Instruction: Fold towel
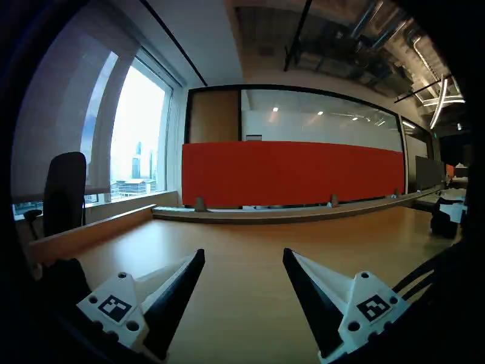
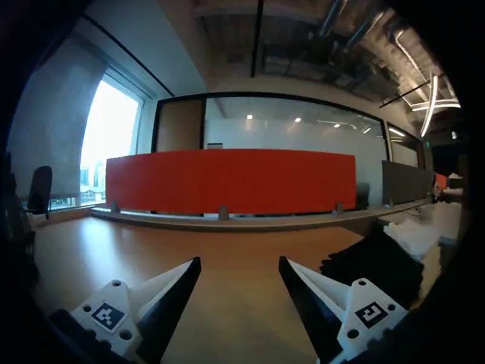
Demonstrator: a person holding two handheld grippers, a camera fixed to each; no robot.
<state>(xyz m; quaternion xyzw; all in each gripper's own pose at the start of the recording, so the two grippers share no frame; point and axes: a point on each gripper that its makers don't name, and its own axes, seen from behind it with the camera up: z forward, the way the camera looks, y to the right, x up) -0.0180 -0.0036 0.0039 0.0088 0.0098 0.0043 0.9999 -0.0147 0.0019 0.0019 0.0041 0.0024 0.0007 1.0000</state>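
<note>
Holding my left tongs (image 1: 242, 251) wide apart over the wooden bench (image 1: 254, 230), I grip nothing; a red screen (image 1: 291, 173) stands behind. My right tongs (image 2: 239, 259) gape wide and grip nothing, with black towels (image 2: 376, 267) stacked on the bench to their right and white towels (image 2: 418, 233) beyond.

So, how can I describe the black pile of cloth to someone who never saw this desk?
Find the long wooden desk in front of the red divider and follow it to the right. There the black pile lies, just in front of a white stack; unlike that neighbour, it is black.
</note>
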